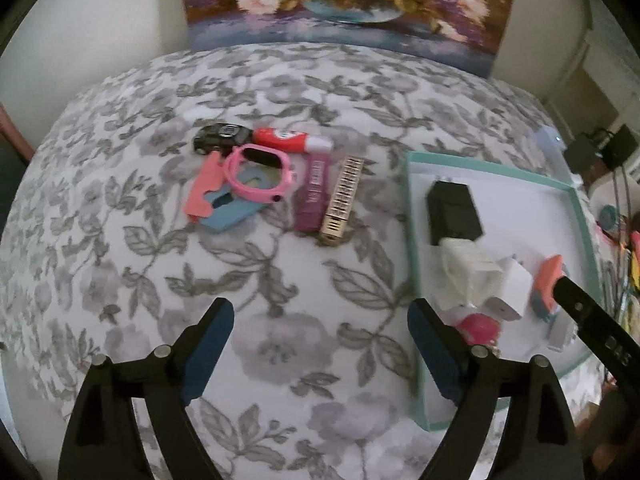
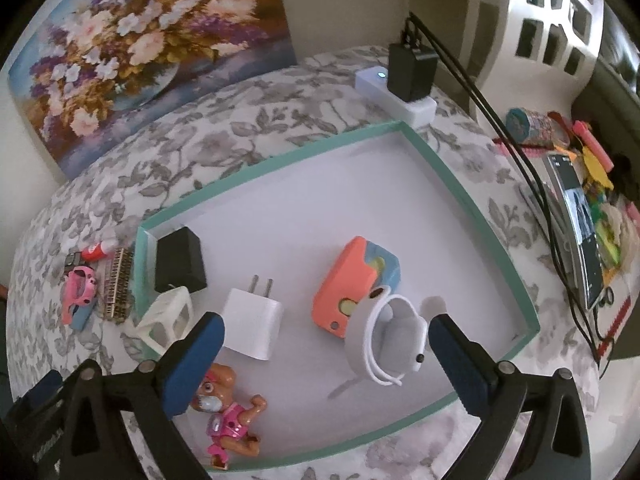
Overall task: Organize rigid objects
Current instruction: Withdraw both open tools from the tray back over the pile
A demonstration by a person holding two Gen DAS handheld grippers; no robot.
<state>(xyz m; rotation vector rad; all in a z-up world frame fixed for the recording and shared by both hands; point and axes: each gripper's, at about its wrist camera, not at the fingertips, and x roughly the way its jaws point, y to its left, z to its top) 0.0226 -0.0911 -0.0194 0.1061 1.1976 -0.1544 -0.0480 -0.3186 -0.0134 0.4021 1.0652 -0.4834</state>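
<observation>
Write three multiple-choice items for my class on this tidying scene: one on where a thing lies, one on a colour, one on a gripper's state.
1. Where is the white plug adapter?
A. inside the tray
B. on the bedspread beside the pink watch
C. between the right gripper's pads

2. What colour is the rim of the tray?
A. red
B. teal
C. black

3. How does the right gripper stand?
A. shut on the toy figure
B. shut on nothing
C. open, gripping nothing

Answers:
1 A: the adapter lies on the tray's white floor.
2 B: the rim is teal all round.
3 C: its blue pads stand wide apart and press on nothing.
</observation>
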